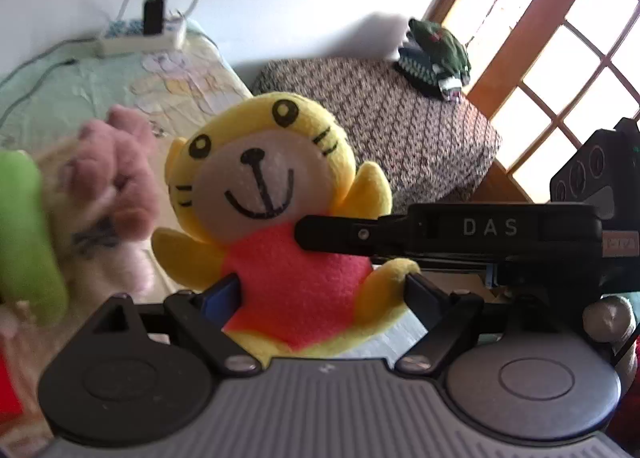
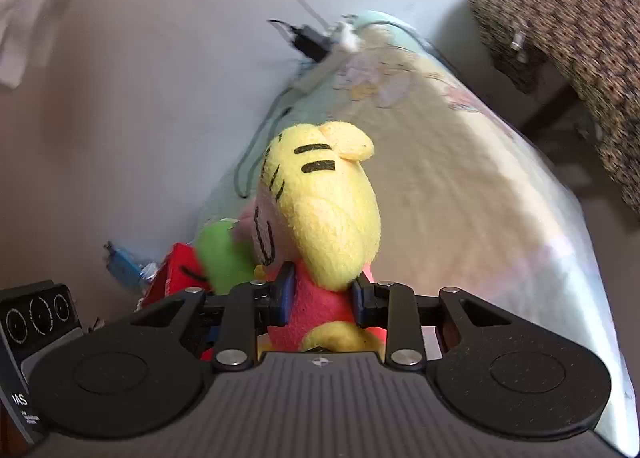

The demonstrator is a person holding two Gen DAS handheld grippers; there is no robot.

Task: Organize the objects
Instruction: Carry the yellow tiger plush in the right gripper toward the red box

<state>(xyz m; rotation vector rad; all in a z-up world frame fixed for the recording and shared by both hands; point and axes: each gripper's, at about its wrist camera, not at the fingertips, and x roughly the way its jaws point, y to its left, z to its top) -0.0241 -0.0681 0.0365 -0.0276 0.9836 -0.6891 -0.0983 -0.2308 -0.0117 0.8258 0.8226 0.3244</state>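
A yellow tiger plush [image 1: 272, 185] with a red-pink body faces the left wrist camera. My left gripper [image 1: 320, 290] has its pads against the sides of the plush's body. My right gripper [image 2: 320, 294] is shut on the same plush [image 2: 320, 209] at its red torso, seen from the side, and one right finger [image 1: 340, 234] reaches in from the right in the left wrist view. A pile of other plush toys, pink [image 1: 116, 177] and green [image 1: 24, 234], lies to the left; the green one [image 2: 224, 254] and a red one [image 2: 176, 274] show behind the tiger.
A bed with a pale cartoon sheet [image 2: 460, 177] runs along the white wall. A power strip with a black charger [image 1: 152, 29] and cables lies at its head. A patterned stool [image 1: 400, 117] holds a green toy tank [image 1: 436, 53]. A window is on the right.
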